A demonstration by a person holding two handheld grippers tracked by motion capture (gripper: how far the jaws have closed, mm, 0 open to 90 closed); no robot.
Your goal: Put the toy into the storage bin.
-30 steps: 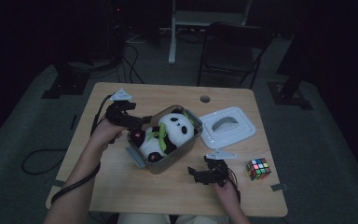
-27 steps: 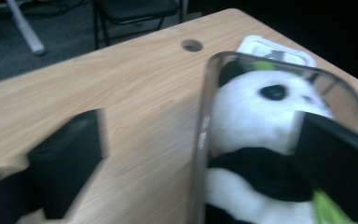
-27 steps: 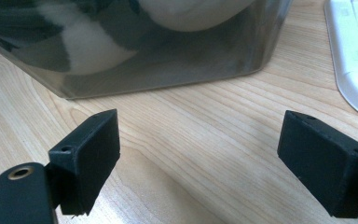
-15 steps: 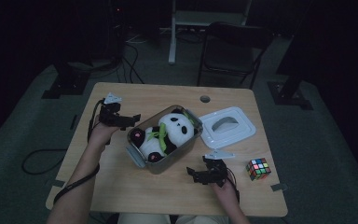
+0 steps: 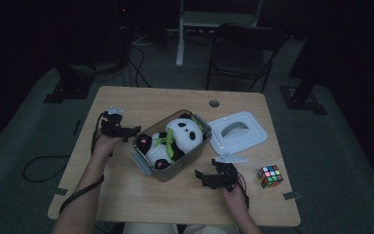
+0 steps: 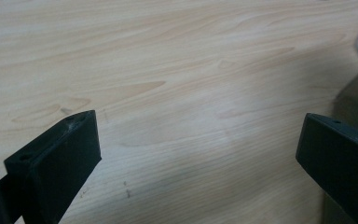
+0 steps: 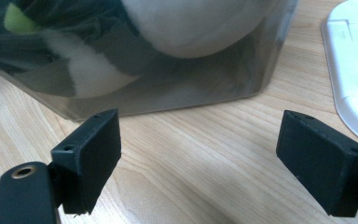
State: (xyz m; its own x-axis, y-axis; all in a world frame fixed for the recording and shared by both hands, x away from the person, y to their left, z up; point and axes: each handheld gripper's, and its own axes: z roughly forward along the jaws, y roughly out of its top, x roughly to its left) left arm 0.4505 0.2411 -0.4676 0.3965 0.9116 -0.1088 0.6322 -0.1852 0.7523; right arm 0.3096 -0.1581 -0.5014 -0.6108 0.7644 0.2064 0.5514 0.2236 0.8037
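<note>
1. Looking down from the high view, a clear container is seen in the middle of the wooden counter, with a plush panda lying inside it, black and white with green trim. The left tool is held just beside the container's near-left end, its jaws spread and nothing between them; they have just been opening. The right tool is held just in front of the container's long side, jaws spread and nothing pinched. A white lid, rounded and moulded with a recessed grip, lies beyond the right tool, and a colour cube sits off to that tool's outer side.

2. In the left gripper view, pale wood grain of the counter is seen between the widely spread black jaws. The grey container wall stands just ahead of the right-hand jaw, apart from it.

3. In the right gripper view, the translucent, smooth, round-cornered container stands directly ahead of the spread jaws, with soft panda fur pressed against its wall. The glossy lid edge lies ahead to the right.

4. Judged risks: the panda bulges above the rim, so the lid may not seat and plush could be trapped under it. The slick plastic lid could slip from hard jaws. The light container may slide on the smooth counter if pushed from one side only.
</note>
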